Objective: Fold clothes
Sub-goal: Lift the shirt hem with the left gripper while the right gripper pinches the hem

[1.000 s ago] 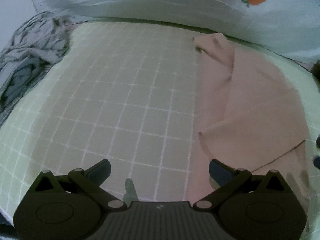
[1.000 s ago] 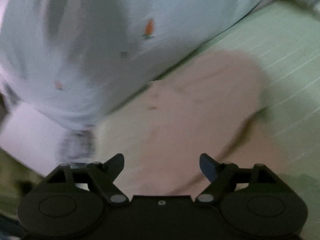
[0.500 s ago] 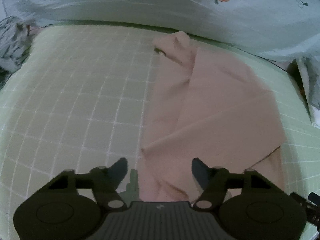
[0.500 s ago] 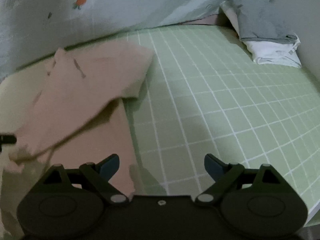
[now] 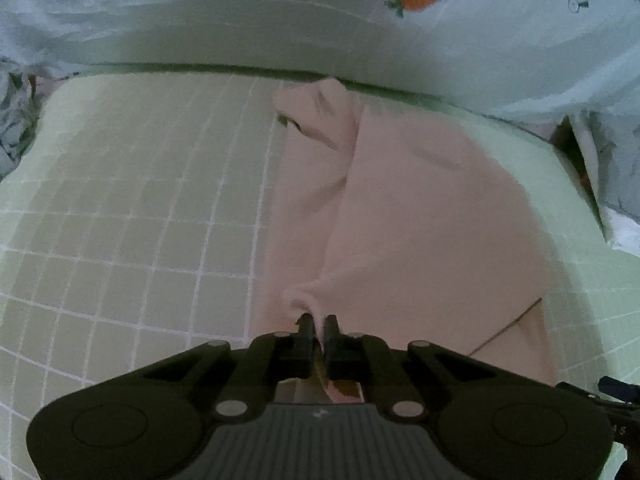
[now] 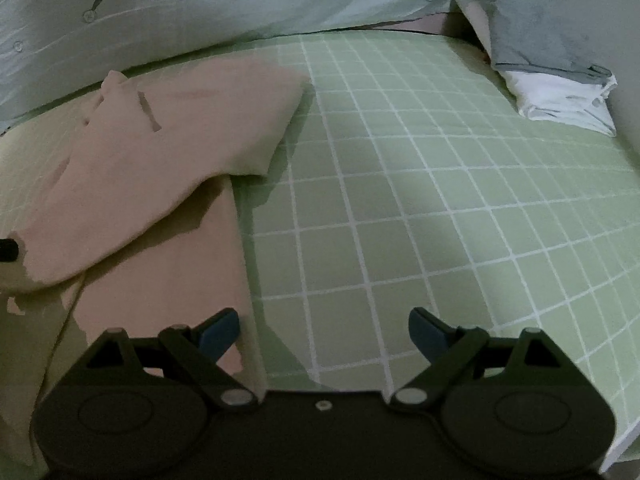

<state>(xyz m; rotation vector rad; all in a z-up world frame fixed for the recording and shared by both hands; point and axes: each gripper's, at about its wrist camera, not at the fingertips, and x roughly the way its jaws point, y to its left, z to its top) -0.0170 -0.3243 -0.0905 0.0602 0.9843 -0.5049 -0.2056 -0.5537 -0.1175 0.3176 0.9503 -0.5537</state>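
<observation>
A pale pink garment (image 5: 424, 216) lies partly folded on a green checked sheet (image 5: 132, 208). My left gripper (image 5: 319, 323) is shut on a bunched corner of its near left edge, and the cloth puckers up between the pads. In the right wrist view the same pink garment (image 6: 160, 152) lies at the left, its top layer folded over. My right gripper (image 6: 324, 326) stands open just above the sheet (image 6: 440, 208), with its left fingertip (image 6: 220, 330) over the garment's near right edge and nothing between the fingers.
A pale quilt with carrot prints (image 5: 360, 24) is heaped along the far side. A folded stack of grey and white clothes (image 6: 556, 80) sits at the far right. A crumpled grey garment (image 5: 12, 120) lies at the far left.
My left gripper moved right onto the pink garment's edge and went from wide open to shut on it. My right gripper swung round from the quilt to the garment's right edge, still open.
</observation>
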